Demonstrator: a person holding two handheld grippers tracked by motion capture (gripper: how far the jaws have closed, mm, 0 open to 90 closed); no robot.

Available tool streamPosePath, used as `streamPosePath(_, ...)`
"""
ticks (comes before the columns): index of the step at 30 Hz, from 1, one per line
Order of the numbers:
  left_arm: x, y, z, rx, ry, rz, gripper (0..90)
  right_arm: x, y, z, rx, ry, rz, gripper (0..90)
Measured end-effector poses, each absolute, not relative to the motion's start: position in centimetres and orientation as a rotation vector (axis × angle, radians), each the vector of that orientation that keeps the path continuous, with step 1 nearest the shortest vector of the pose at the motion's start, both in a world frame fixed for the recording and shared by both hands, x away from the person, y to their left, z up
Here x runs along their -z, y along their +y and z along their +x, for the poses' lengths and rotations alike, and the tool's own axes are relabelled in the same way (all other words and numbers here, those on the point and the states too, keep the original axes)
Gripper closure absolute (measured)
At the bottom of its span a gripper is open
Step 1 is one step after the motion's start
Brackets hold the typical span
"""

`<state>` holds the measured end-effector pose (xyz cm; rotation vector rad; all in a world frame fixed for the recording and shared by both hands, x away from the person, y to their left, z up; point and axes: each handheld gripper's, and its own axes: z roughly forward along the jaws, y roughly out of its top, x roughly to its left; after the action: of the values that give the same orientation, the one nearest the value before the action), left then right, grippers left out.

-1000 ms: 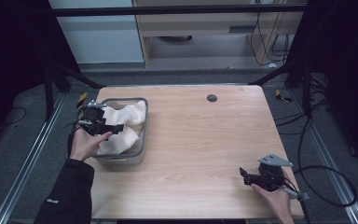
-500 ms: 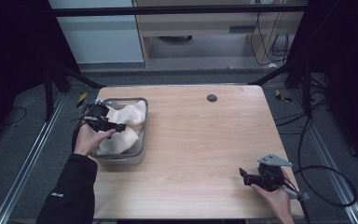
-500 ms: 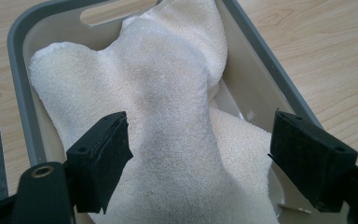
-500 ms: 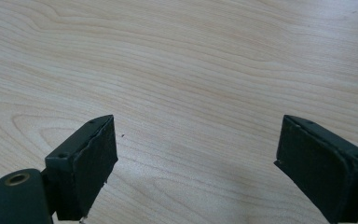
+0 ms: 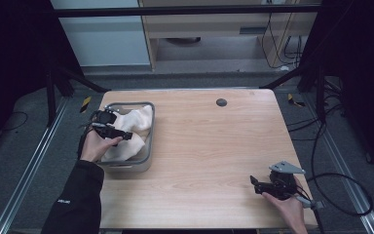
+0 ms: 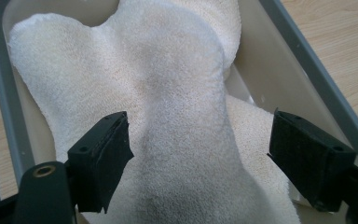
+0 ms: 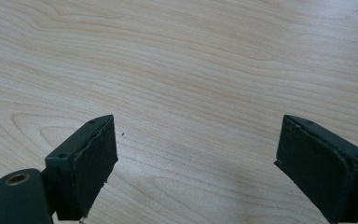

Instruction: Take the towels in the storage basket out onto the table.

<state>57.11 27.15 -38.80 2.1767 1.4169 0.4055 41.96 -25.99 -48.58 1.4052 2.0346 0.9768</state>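
Right gripper (image 5: 256,184) just sits wide open and empty on the table (image 5: 214,146) near me. Further off, left gripper (image 6: 198,156) hangs spread over the white towel (image 6: 168,116) in the grey bin (image 5: 148,141), gripping nothing. Looks like pickup time: drop down and pinch, I'd guess.

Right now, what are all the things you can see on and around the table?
Towel: one, cream-white, crumpled in the tub.
Tub: one, grey rim, pale inside, on the table's left side.
Table: one, light wood.
Round dot: one, dark, near the table's far edge.
Cables: several, black, on the floor at the right.
Left claw: black, open, over the towel.
Right claw: black, open, over bare table.
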Motion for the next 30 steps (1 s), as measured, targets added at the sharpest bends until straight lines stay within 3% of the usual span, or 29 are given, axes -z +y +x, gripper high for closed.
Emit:
streamPosePath(17, 40.8, 27.3, 57.8, -0.371, 1.465, 2.241, 34.8, 48.7, -25.9, 42.1, -0.968, 2.054, 1.411, 11.8)
streamPosePath(30, 40.9, 27.5, 57.7, -0.366, 1.487, 2.252, 63.7, 48.7, -25.9, 42.0, -0.972, 2.054, 1.413, 11.9)
